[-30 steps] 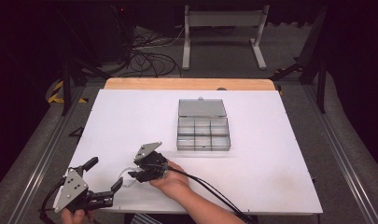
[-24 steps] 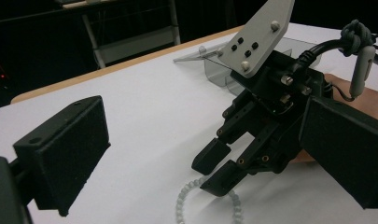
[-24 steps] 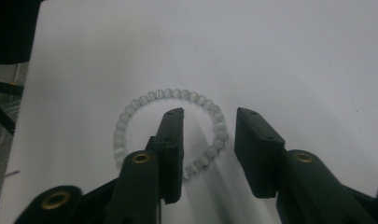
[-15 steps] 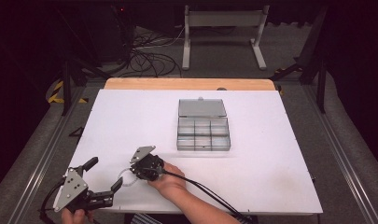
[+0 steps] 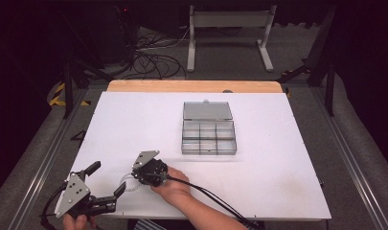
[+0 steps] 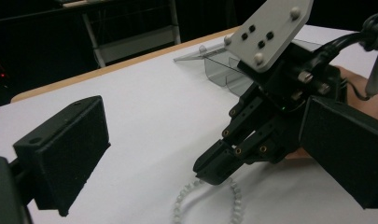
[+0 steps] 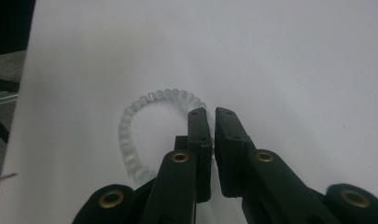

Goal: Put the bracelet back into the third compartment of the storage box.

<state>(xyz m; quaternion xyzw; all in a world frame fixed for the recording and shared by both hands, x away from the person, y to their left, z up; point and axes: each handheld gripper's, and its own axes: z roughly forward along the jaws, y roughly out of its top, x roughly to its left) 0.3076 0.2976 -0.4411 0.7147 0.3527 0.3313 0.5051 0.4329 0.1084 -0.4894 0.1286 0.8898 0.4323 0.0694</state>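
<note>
Nearest the person's edge of the white worktop (image 5: 278,143), the left tongs (image 5: 105,181) rest low with their jaws wide apart and nothing between them, pointing toward the bead bracelet (image 5: 126,182) that lies flat just beyond their tips. That bracelet, a loop of pale, milky beads, sits at the near left of the worktop, between the two tools. The right tongs (image 7: 212,122) have come down on it from the far right side, and their jaws have just been closing: in the right gripper view they stand almost together, pinched on the loop's right-hand strand, with the rest of the ring curving away to the left. From the left gripper view, the same dark jaws (image 6: 213,169) nip the beads (image 6: 210,198) at the top of the loop. So the right hand (image 5: 175,184) holds the job, and any lift should go straight up from that one strand; the loop will likely hang down and swing. Farther off, well apart toward the middle of the worktop, a clear compartment box (image 5: 209,136) stands with its lid open at the back, apparently empty.
</note>
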